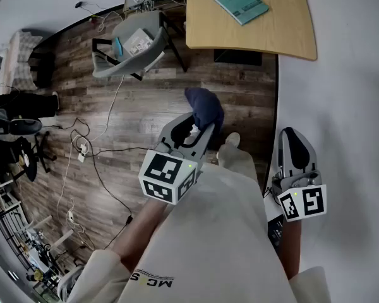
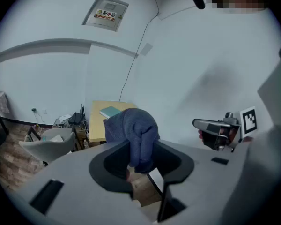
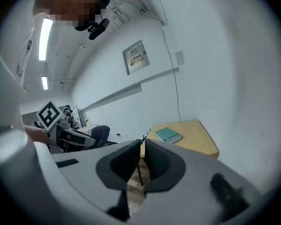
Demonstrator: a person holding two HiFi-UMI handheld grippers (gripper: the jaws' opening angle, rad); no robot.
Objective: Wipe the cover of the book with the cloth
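A brown wood-plank floor fills the room below the person, and against the white wall ahead stands the light wooden table with a rounded corner, with a grey moulded chair just to its left. The coming move turns on the gap between that tabletop and the hands. The table lies well ahead of both grippers, neither of which is over it yet. The left gripper points forward and slightly right towards it. It looks marginally the nearer of the two, though the margin is small. The right gripper hangs beside the wall with its jaws pressed together on nothing, as its own view confirms. The thin teal book lies flat near the table's far edge, its long axis running diagonally, far-left to near-right in the head view, cover up and unobstructed. The left gripper's jaws are clamped on a bunched dark blue cloth, most of which bulges beyond the tips. So the cloth-bearing arm would need to reach forward and lower onto the cover. On the wall, a small framed notice carries a warning symbol and the characters 配电箱. Print on the book's cover is too small to read, and the person's pale shirt shows the letters "MC" inverted at its hem.
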